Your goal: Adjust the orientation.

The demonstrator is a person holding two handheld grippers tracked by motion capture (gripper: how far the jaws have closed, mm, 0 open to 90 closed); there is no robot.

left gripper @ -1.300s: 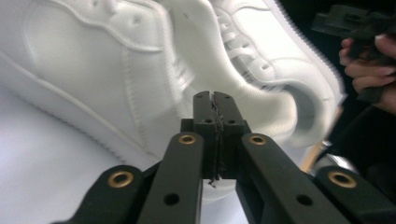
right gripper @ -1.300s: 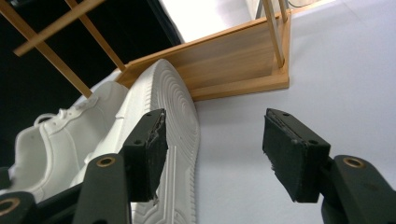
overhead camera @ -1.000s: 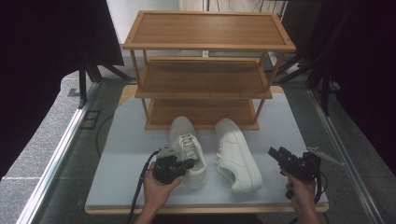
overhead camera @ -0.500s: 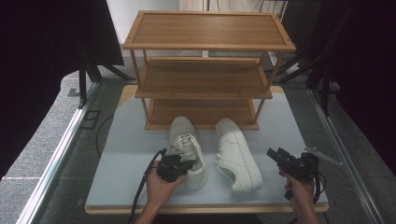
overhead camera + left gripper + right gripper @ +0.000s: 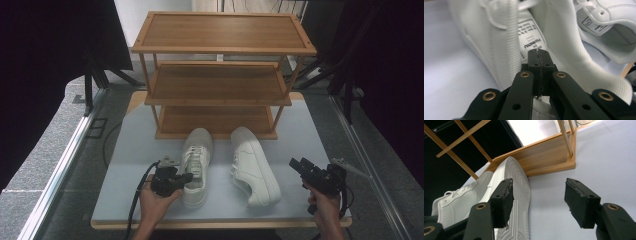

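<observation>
Left gripper (image 5: 539,53) pressed together at left shoe's (image 5: 196,165) opening, pinching nothing visible; spread before nipping the collar. Right gripper (image 5: 537,202) spread beside tipped right shoe (image 5: 254,165), near rack (image 5: 220,50)

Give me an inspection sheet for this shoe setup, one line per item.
Surface: pale blue table, bare apart from the items below.
Job's things: left shoe upright; right shoe tipped on its side, sole toward the right gripper; wooden rack, three shelves, all bare.
Clutter: nothing seen.
Grippers: left gripper shut with nothing between its jaws, tips at the left shoe's opening; right gripper open, apart from the right shoe.
Cables: a black cable trails from the left gripper over the table's near edge.
Surroundings: grey floor, dark curtains, metal rails along both sides.
</observation>
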